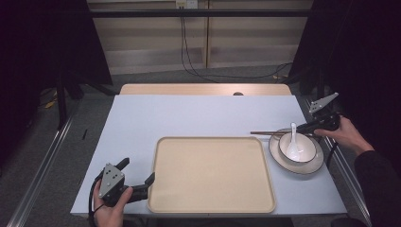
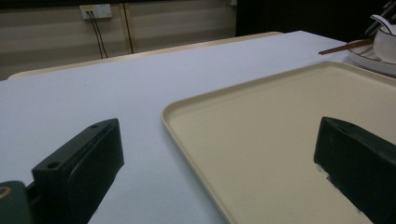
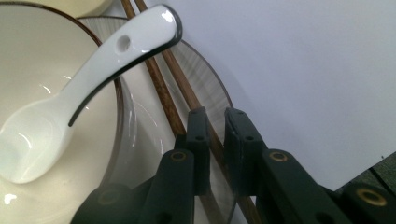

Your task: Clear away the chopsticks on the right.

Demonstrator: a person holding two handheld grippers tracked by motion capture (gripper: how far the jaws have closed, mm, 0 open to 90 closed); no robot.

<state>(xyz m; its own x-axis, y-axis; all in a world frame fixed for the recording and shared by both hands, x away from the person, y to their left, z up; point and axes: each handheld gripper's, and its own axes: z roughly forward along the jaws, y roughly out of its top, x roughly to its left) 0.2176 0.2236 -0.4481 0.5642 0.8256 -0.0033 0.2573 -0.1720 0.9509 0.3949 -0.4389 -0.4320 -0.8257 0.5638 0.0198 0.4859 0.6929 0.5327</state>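
A wide beige tray point(image 1: 213, 175) lies at the front middle of the pale blue table point(image 1: 198, 113). To its right a white bowl point(image 1: 306, 150) with a white spoon point(image 1: 294, 141) in it stands on a grey-rimmed plate point(image 1: 280, 158). Brown chopsticks point(image 1: 267, 133) rest across the plate's far rim, tips pointing left. My right gripper point(image 1: 302, 128) is at their thick end; in the right gripper view its jaws point(image 3: 215, 116) are nearly together with a chopstick point(image 3: 161, 79) between them. My left gripper point(image 1: 138, 170) is open at the tray's near-left corner, one jaw over the tray point(image 2: 261, 140).
A wooden strip point(image 1: 203, 89) runs along the table's far edge. Cables point(image 1: 189, 56) trail over the floor behind it. Metal rails point(image 1: 42, 165) flank the table on both sides. The bowl's plate sits close to the table's right edge.
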